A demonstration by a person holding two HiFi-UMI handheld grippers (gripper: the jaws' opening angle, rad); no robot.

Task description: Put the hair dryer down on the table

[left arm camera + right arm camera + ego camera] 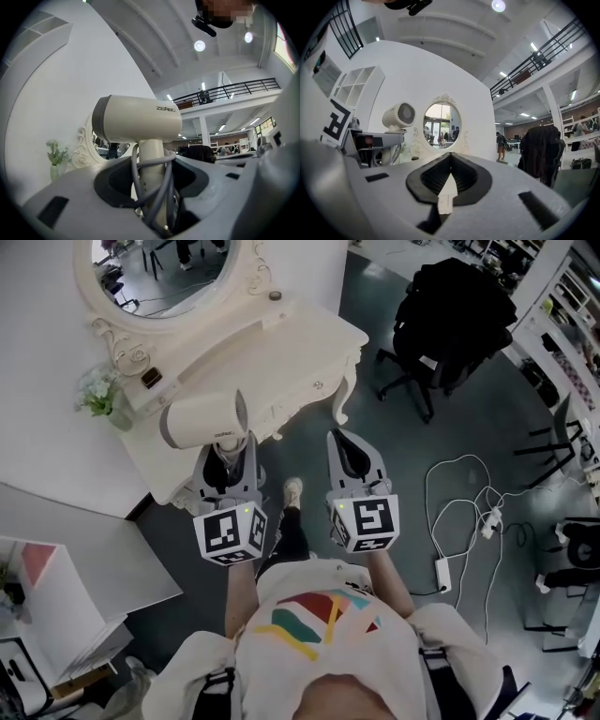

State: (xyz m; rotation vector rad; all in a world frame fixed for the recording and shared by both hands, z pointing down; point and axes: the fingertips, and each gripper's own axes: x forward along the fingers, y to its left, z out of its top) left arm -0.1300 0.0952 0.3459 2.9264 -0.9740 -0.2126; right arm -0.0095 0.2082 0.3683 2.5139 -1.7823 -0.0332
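Note:
The cream hair dryer [202,418] has a grey band at its rear and hangs just above the front edge of the white dressing table [281,343]. My left gripper [228,454] is shut on its handle, barrel pointing left. In the left gripper view the handle [152,159] stands upright between the jaws, with the grey cord [136,173] wound round it. My right gripper [349,442] hovers beside it, to the right, over the floor; its jaws are shut with nothing in them. The right gripper view shows the hair dryer [398,116] at the left.
An oval mirror [164,268] rises at the back of the table, and a vase of flowers [101,395] sits at its left end. A black office chair [450,315] stands to the right. White cables and a power strip [442,573] lie on the floor.

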